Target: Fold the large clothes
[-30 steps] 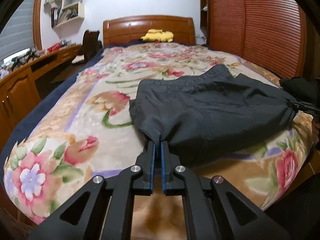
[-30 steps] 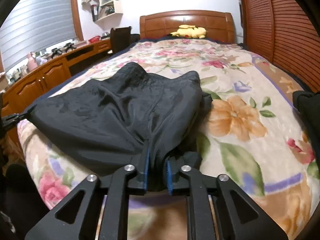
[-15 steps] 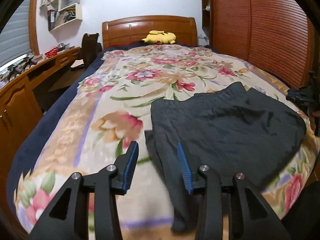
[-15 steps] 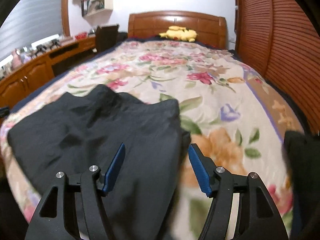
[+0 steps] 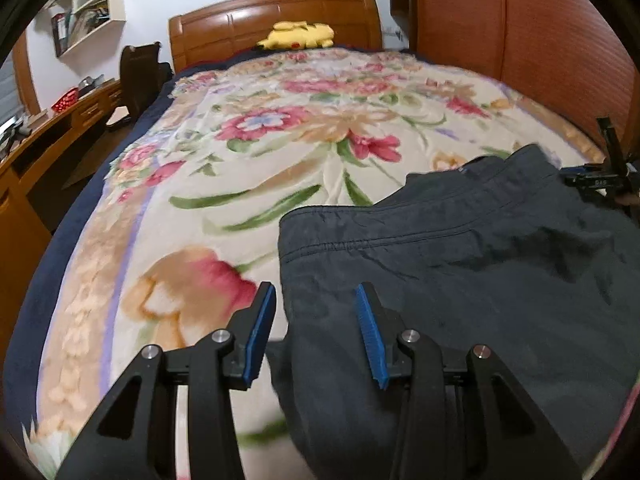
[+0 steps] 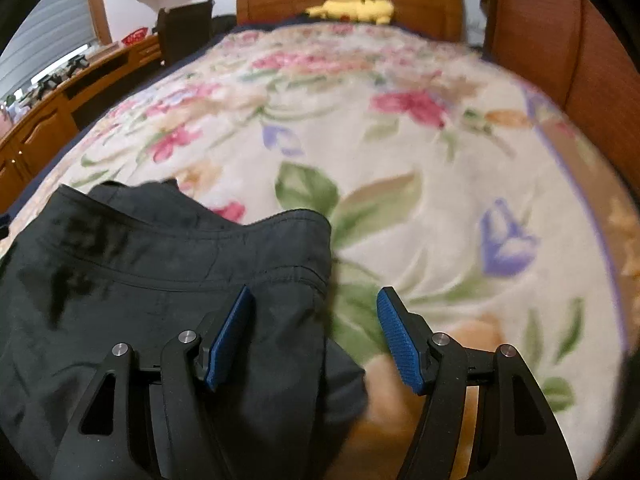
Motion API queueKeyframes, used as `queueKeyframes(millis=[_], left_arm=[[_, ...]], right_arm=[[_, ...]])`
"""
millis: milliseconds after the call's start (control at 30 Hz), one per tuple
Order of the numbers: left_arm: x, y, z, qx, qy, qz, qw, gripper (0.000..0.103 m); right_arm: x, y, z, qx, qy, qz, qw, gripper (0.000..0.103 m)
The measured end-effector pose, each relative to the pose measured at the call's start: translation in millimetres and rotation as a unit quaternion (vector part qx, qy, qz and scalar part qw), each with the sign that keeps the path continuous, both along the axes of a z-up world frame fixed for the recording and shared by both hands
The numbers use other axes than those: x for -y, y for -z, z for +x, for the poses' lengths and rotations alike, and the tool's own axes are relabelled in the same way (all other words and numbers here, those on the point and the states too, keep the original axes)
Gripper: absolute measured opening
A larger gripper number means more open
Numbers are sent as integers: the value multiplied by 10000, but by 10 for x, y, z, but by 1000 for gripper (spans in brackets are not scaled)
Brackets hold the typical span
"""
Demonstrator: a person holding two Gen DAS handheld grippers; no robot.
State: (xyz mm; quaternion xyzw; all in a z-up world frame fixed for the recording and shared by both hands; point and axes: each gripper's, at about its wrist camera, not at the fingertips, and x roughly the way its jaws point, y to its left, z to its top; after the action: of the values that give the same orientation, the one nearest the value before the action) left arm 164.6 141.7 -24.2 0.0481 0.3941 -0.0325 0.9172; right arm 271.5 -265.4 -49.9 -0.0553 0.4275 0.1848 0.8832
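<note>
A dark grey garment (image 5: 460,280), folded over, lies flat on the floral bedspread (image 5: 248,168) near the foot of the bed. My left gripper (image 5: 316,328) is open and empty, hovering over the garment's left edge. My right gripper (image 6: 316,332) is open and empty over the garment's (image 6: 160,280) right edge, with the edge between its blue pads (image 6: 394,330). The right gripper also shows at the far right of the left wrist view (image 5: 600,180).
A yellow plush toy (image 5: 298,34) lies by the wooden headboard (image 5: 272,12). A wooden desk (image 5: 48,128) with a dark chair (image 5: 140,76) runs along the left side. Red-brown slatted wardrobe doors (image 5: 540,40) stand on the right.
Both grippers have let go of the garment's corners and opened. The garment has dropped flat on the bed, and both grippers have moved forward over its edges.
</note>
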Motion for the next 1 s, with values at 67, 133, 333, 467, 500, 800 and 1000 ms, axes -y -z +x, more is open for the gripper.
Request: queueKeyframes(millis=[67, 133, 333, 467, 500, 800, 1000], left_arm=[[35, 79, 122, -119, 33, 134, 9998, 40], [43, 151, 212, -242, 31, 215, 9995, 40], [7, 349, 411, -488, -64, 309, 9983, 40], [-2, 408, 485, -523, -135, 417, 9977, 41], [-5, 424, 512, -512, -173, 495, 9973, 41], [-169, 521, 632, -608, -412, 574, 9956, 41], [-209, 355, 458, -368, -498, 398, 9973, 41]], right_arm=[[-2, 76, 44, -77, -110, 162, 9998, 67], [-18, 98, 59, -40, -267, 312, 9991, 53], [-234, -78, 6, 683, -572, -158, 9959, 6], [-212, -226, 66, 1224, -141, -398, 9916, 5], [-194, -240, 88, 1292, -34, -412, 9908, 5], [-249, -41, 258, 1097, 124, -879, 9900, 5], [-126, -236, 64, 1195, 374, -912, 9879, 54]])
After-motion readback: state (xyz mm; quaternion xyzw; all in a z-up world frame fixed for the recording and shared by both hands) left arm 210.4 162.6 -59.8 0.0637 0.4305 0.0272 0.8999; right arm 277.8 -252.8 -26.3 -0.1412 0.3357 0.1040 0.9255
